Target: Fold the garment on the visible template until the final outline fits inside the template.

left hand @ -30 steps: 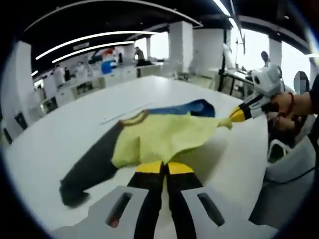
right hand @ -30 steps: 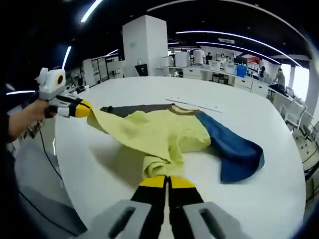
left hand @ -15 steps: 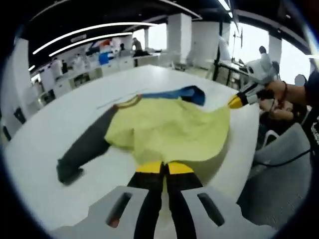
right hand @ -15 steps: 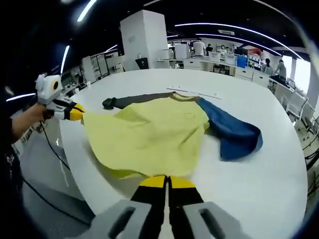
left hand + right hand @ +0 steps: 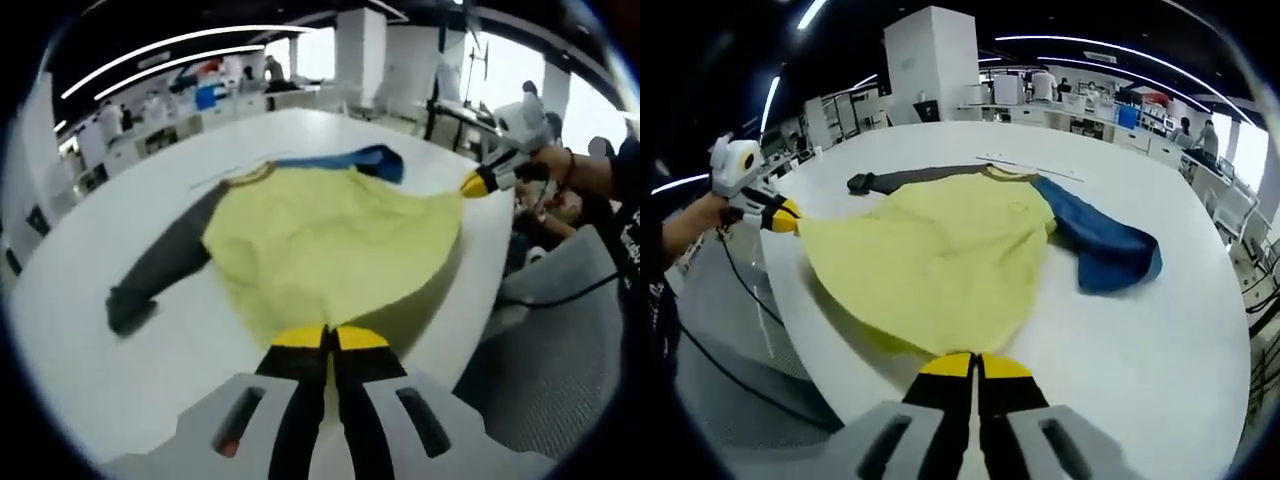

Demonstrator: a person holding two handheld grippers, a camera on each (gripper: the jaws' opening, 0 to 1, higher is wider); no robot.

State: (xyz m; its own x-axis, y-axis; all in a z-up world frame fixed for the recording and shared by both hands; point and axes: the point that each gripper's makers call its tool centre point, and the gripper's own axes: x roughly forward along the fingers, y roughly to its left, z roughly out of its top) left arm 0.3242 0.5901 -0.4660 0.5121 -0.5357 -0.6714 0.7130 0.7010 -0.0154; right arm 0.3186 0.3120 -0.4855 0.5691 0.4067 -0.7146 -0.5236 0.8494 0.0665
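Both claws point(image 5: 330, 338) point(image 5: 975, 365) clamped on garment point(image 5: 320, 245) hem; body now stretched flat vs bunched 1s ago.

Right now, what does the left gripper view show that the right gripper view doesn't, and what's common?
Left gripper view alone: the right gripper coming in from the right, held in a hand, pinching one hem corner of the garment.

Right gripper view alone: the left gripper coming in from the left, pinching the other hem corner.

Both: the yellow garment spread over the white table, hem lifted at the near edge, grey sleeve and blue sleeve lying flat, each view's own jaws shut on the hem.
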